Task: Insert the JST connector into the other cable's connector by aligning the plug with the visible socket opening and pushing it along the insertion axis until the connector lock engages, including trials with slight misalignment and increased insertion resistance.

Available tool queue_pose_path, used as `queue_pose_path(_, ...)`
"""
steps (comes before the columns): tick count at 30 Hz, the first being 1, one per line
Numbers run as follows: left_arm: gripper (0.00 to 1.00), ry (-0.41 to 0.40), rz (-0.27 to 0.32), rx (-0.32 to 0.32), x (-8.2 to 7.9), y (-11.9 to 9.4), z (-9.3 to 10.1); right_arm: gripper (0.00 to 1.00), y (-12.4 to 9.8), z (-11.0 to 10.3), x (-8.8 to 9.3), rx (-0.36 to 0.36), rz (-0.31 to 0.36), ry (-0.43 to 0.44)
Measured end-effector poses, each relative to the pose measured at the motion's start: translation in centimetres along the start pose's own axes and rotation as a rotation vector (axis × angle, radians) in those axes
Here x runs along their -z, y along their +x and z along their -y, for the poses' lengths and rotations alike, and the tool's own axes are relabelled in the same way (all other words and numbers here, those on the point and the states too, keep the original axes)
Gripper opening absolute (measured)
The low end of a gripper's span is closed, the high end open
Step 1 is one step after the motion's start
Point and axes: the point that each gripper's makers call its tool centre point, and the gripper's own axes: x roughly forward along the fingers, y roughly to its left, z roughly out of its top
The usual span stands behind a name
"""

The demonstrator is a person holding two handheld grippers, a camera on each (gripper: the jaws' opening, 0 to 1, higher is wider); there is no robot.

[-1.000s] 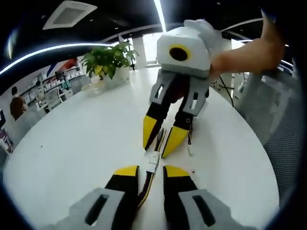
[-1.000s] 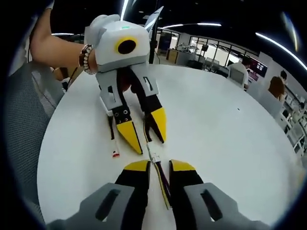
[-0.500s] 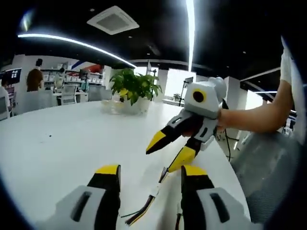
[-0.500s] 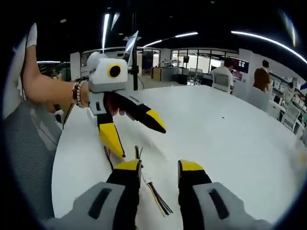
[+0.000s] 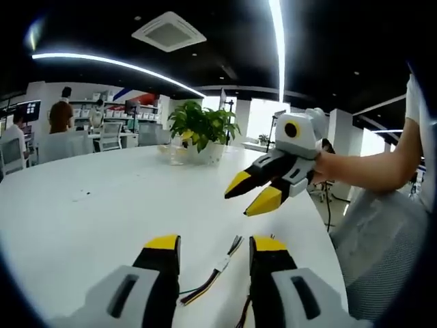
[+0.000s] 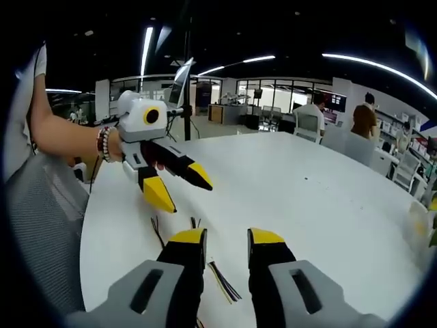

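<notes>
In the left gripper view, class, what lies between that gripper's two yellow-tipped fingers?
The joined cable lies on the white table there, white connector at mid-length, untouched by the open left gripper.

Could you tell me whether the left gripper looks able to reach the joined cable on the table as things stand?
Probably yes: the left gripper hangs open above the joined cable on the white table, nothing lying between them; the right gripper is raised off to the side.

Joined cable (image 5: 220, 268) flat on white table (image 5: 102, 205) between parted left hand-held gripper (image 5: 215, 244) jaws
</notes>
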Motion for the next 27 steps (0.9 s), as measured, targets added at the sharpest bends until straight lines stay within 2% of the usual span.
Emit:
queue_pose_path(4, 0.35, 0.034, -0.009, 0.016, -0.1, 0.1, 1.0, 0.19, -0.1, -0.5, -0.1, -0.010, -0.007, -0.009)
queue_pose_path(12, 0.33, 0.063, -0.049, 0.057, 1.1, 0.4, 2.7, 0.16, -0.2, -1.6, 0.8, -0.036, -0.049, -0.015)
queue_pose_path(16, 0.33, 0.095, -0.122, 0.054, 2.9, 0.0, 2.8, 0.15, -0.1, -2.5, 1.9, -0.061, -0.093, -0.010)
queue_pose_path(21, 0.32, 0.091, -0.154, 0.064, 3.9, -0.1, 3.3, 0.15, -0.5, -3.2, 3.2, -0.072, -0.138, -0.016)
queue_pose_path(27, 0.31, 0.056, -0.161, 0.071, 4.5, -0.9, 4.0, 0.14, -0.8, -3.5, 4.5, -0.076, -0.174, 0.017)
